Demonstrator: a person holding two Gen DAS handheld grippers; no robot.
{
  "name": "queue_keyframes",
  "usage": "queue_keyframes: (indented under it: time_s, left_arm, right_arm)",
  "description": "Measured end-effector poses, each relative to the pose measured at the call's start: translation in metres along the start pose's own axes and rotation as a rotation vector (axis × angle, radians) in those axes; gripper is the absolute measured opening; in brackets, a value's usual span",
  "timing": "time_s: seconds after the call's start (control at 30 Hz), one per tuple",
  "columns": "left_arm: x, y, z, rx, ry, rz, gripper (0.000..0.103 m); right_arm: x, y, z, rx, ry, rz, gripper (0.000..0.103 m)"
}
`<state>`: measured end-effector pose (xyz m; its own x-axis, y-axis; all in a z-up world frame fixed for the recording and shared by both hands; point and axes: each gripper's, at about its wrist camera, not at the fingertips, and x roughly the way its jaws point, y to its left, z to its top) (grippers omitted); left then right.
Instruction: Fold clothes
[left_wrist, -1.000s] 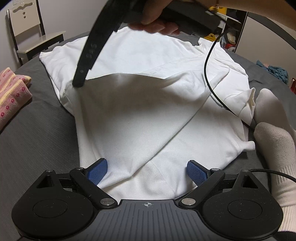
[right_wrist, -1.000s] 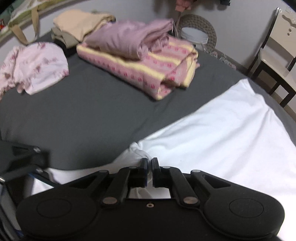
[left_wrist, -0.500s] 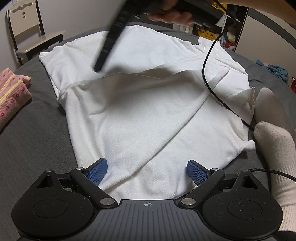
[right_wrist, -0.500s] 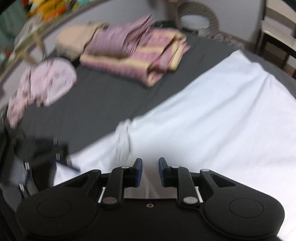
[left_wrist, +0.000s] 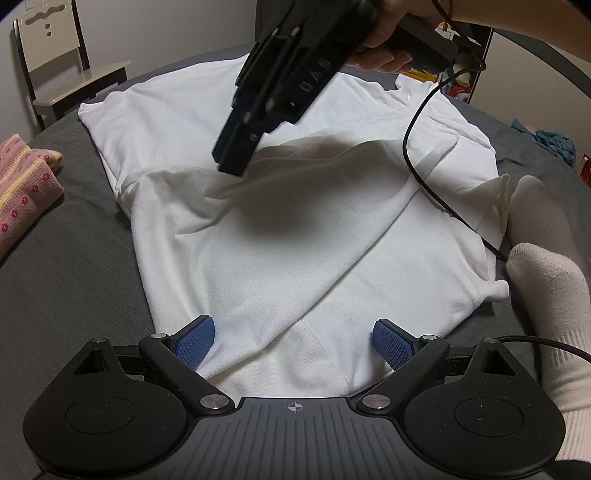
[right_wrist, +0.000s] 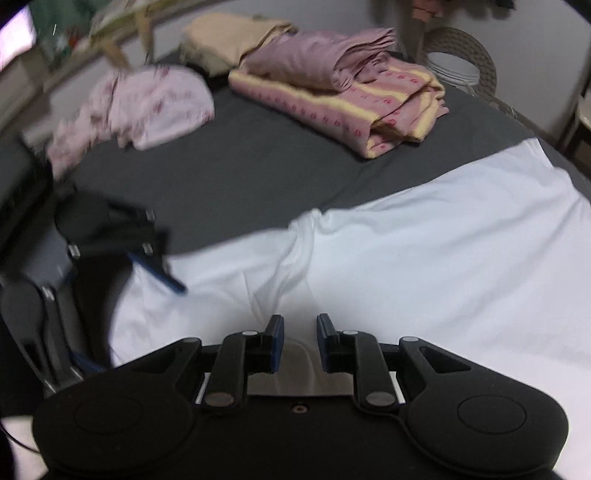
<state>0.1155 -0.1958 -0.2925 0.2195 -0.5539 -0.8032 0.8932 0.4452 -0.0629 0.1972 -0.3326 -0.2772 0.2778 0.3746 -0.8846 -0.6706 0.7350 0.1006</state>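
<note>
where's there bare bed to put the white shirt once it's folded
Bare grey bed lies between the white shirt and the pink striped folded pile, right of the loose pink floral garment. The far edge is crowded with stacked clothes; the left tool sits at the shirt's near-left edge.

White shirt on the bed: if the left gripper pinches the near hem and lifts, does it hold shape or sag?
Likely sags: the white shirt already lies in soft creases, with one side folded across the body. Probably light, thin knit, so the folded flap may slip open when lifted. The left gripper is open over the hem, so one pinch point would leave the far corners to drag on the grey bed cover.
</note>
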Motion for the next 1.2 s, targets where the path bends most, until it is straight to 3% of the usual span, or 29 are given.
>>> queue_keyframes:
  time_s: [0.17,0.3,0.4,0.63,0.73,0.83,0.87,0.9,1.03,1.2]
  left_arm:
    - [0.000,-0.001,0.000,-0.001,0.000,0.001,0.092]
    - [0.000,-0.001,0.000,0.000,0.000,0.001,0.092]
    - [0.000,-0.001,0.000,-0.001,-0.001,-0.001,0.092]
    - [0.000,-0.001,0.000,-0.002,-0.002,-0.002,0.092]
    - [0.000,0.000,0.000,-0.005,-0.003,-0.003,0.092]
    - [-0.001,0.002,0.001,-0.026,-0.007,-0.012,0.092]
    - [-0.002,0.003,0.001,-0.032,-0.009,-0.014,0.092]
    - [-0.002,0.003,0.001,-0.035,-0.010,-0.016,0.092]
    - [-0.006,0.005,0.003,-0.062,-0.022,-0.033,0.092]
    - [-0.020,0.002,0.006,-0.082,-0.143,-0.112,0.092]
  right_arm:
    - [0.015,0.016,-0.003,-0.142,0.044,-0.078,0.019]
    - [0.019,0.020,0.000,-0.159,0.063,-0.093,0.007]
    - [0.014,0.019,0.000,-0.167,0.056,-0.160,0.004]
    - [0.004,-0.011,-0.005,0.035,0.003,-0.252,0.004]
    - [0.010,-0.026,-0.008,0.208,-0.001,-0.222,0.004]
    - [0.007,-0.033,-0.012,0.289,-0.035,-0.175,0.012]
    - [0.002,-0.036,-0.014,0.314,-0.049,-0.159,0.026]
    - [-0.006,-0.040,-0.016,0.344,-0.070,-0.162,0.032]
    - [-0.039,-0.054,-0.030,0.351,-0.100,-0.157,0.033]
    - [-0.049,-0.046,-0.060,0.222,0.016,-0.125,0.032]
